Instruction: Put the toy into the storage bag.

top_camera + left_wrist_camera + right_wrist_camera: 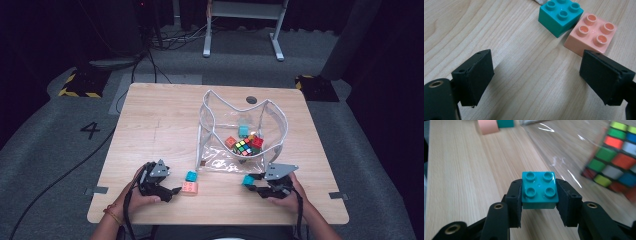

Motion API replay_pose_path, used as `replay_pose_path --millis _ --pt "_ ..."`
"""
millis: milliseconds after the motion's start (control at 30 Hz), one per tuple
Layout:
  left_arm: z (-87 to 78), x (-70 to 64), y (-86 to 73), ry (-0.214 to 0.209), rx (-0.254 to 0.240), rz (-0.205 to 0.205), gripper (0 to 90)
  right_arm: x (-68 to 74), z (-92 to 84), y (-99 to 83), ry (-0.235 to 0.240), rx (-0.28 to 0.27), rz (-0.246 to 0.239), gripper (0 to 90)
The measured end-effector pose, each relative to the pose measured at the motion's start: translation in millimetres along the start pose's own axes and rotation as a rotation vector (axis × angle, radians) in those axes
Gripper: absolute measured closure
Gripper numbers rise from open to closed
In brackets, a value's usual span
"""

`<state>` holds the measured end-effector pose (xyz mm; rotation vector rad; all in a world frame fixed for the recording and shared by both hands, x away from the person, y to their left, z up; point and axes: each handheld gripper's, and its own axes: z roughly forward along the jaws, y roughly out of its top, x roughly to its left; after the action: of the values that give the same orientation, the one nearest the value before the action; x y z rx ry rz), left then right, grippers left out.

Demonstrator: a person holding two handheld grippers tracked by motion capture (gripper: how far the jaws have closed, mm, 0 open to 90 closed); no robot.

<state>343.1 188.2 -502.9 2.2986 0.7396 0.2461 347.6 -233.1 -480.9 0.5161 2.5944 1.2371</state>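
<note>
Jaws of right gripper [539, 202] clamp teal brick [539, 190] | left gripper [536, 77] jaws wide apart, empty

We see glossy plastic bricks [560, 16], a matt wood-grain table [165, 125], and a clear, shiny plastic bag [225, 120].

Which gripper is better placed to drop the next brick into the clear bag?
Right. The right gripper is already shut on a teal brick beside the clear bag. The left gripper is open and empty, short of the pink brick.
</note>
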Motion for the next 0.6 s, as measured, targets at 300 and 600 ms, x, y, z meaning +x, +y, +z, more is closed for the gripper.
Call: replay_pose_path --millis 300,600 --pt "0.0 0.0 0.0 0.0 0.0 0.0 12.2 -18.8 -38.3 -32.0 -0.099 -0.003 0.096 59.5" --pt "0.0 0.0 0.0 0.0 0.0 0.0 12.1 -37.4 -64.4 -48.2 -0.204 0.001 0.151 59.5"
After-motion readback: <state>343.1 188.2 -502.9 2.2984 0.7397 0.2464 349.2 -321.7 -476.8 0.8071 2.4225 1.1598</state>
